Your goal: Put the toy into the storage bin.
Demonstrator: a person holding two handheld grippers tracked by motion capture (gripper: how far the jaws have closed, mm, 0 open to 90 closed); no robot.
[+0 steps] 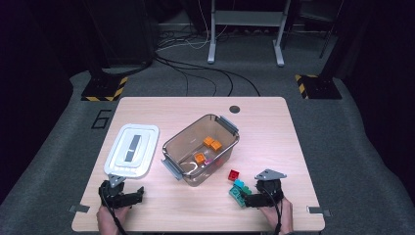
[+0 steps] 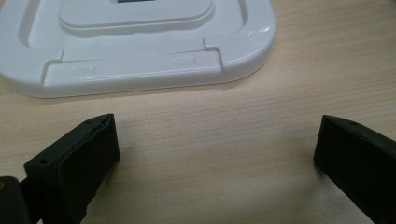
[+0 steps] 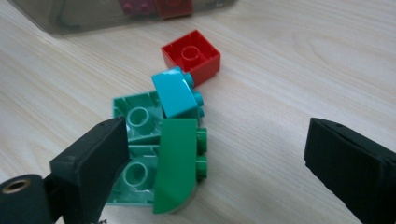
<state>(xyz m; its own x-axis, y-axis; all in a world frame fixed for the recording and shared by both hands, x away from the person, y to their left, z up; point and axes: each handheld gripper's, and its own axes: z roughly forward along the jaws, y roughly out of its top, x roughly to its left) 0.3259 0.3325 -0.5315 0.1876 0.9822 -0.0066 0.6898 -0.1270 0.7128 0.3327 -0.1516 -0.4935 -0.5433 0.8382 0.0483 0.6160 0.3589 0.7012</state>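
Right gripper [image 3: 215,154] is held with jaws spread wide, nothing pressed; the green brick [image 3: 176,163] lies between them, nearer the left jaw, on a pale green brick [image 3: 135,140] with a blue brick [image 3: 175,95] touching. Left gripper [image 2: 217,154] is likewise unclenched over bare table [image 2: 303,70], near the white lid [image 2: 130,51].

Risk judged: closing off-centre could tip the stack or nudge the red brick [image 3: 192,55].

Open room lies right of the pile; the clear box [image 1: 200,147] stands near, the table edge close behind.

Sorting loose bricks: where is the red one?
High view: red brick lies on the table's right side, between the clear bin and the right gripper.
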